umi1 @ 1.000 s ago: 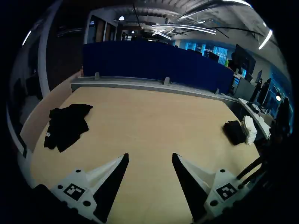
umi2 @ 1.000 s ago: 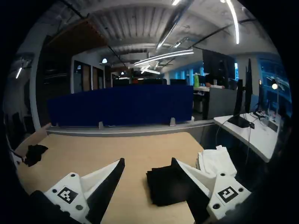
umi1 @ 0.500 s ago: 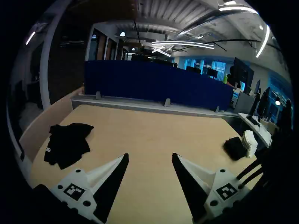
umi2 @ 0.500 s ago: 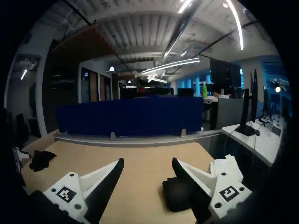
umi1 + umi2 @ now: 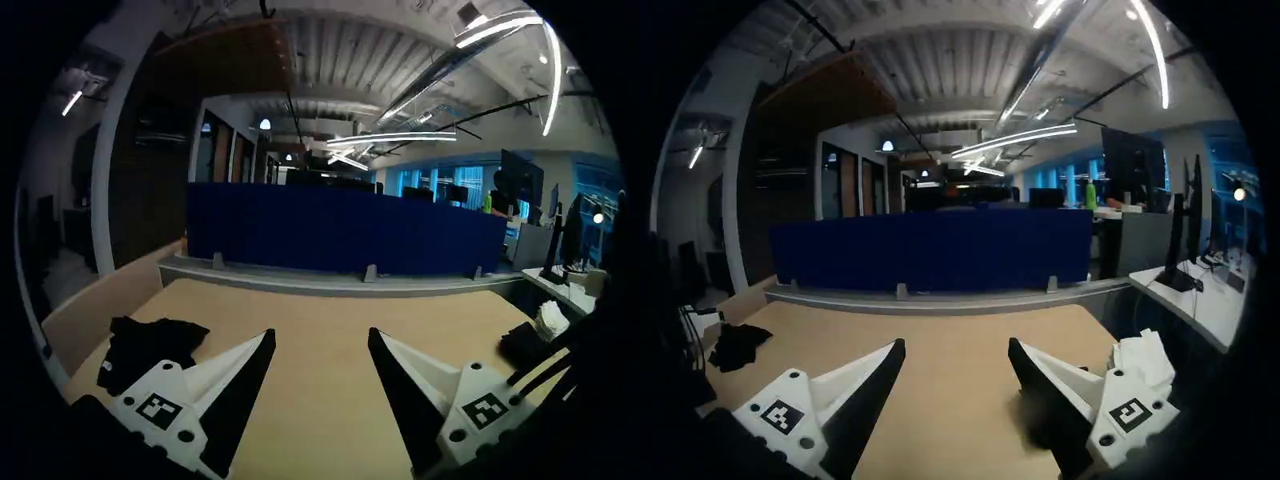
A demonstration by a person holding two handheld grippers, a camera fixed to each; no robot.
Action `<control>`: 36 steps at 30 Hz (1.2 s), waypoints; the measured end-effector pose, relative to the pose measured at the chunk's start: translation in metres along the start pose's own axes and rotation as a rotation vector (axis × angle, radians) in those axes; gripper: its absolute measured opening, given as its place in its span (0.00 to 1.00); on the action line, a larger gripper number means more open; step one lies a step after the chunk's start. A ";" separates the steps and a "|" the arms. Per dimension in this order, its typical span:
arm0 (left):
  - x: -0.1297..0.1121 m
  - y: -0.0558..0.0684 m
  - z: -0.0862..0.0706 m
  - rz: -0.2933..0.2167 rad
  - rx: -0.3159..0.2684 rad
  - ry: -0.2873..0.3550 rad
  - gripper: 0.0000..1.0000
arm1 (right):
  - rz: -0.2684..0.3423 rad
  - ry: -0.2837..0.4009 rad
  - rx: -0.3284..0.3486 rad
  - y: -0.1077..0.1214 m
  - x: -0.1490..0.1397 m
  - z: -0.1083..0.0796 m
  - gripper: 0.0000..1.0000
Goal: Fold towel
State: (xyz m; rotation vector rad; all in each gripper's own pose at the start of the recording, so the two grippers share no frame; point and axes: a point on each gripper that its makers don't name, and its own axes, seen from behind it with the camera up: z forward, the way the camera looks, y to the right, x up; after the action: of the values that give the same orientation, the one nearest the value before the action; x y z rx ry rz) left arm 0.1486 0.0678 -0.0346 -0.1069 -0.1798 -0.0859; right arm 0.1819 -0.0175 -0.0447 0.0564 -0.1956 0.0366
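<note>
A crumpled black towel lies on the wooden table at the left, just beyond my left gripper's left finger. My left gripper is open, holding nothing, above the table's near part. In the right gripper view the same black towel sits far left. My right gripper is open and holds nothing. A folded black stack and a white folded stack rest at the table's right edge; in the right gripper view the white stack shows beside the right finger, with the black one mostly hidden behind it.
A blue partition on a grey rail closes off the table's far side, also visible as the blue partition. A desk with monitors stands to the right. The table's edge runs along the left.
Both views have tipped upward: the table sits lower in each, more ceiling shows. The folded black stack has slid behind my right gripper's right finger. Both grippers stay open.
</note>
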 end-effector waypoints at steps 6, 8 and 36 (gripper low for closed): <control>0.008 0.001 0.003 0.012 0.001 0.054 0.85 | 0.007 -0.025 0.026 -0.020 -0.004 0.005 1.00; 0.009 0.002 0.003 0.013 -0.002 0.063 0.85 | 0.008 -0.032 0.032 -0.026 -0.005 0.007 1.00; -0.072 -0.053 0.029 0.141 0.072 0.217 0.85 | 0.022 -0.103 0.015 -0.067 -0.038 0.049 1.00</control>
State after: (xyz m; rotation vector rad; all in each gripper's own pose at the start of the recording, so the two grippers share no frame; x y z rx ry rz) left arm 0.0674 0.0236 -0.0138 -0.0376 0.0420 0.0499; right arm 0.1379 -0.0882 -0.0076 0.0713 -0.2993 0.0567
